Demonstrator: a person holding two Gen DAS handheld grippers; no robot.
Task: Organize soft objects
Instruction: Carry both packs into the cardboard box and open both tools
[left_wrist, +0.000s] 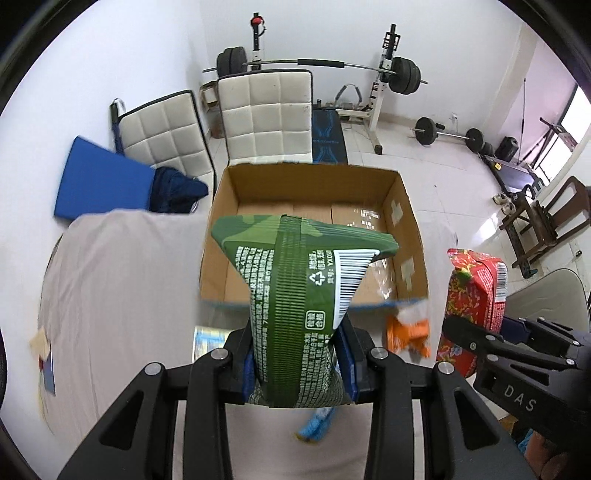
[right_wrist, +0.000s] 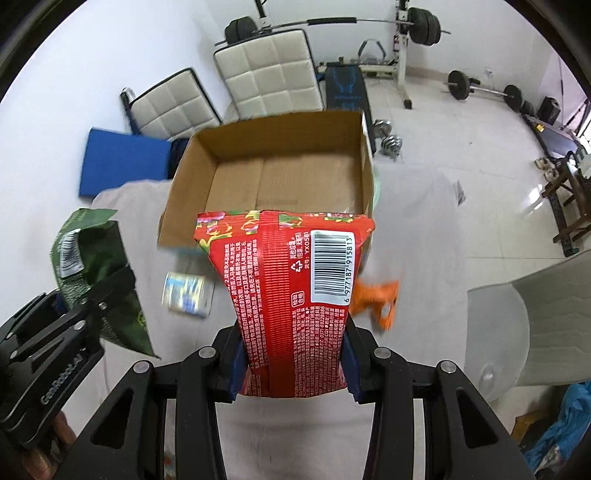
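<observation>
- left claw (left_wrist: 295, 363) clamped on green pack (left_wrist: 295, 295), held up in the air just in front of the box (left_wrist: 221, 221)
- right claw (right_wrist: 291, 360) clamped on red pack (right_wrist: 288, 280), also raised, near the box's front edge
- box open on the table (left_wrist: 122, 280), nothing visible inside but bare cardboard
- orange pack (right_wrist: 380, 301), blue-white pack (right_wrist: 186, 293) lying on the table cloth by the box front
- another blue pack (left_wrist: 314, 424) under the left claw, blurry

Two wrist fisheyes, side by side above the bed — both facing the cardboard box (left_wrist: 310, 192).
</observation>
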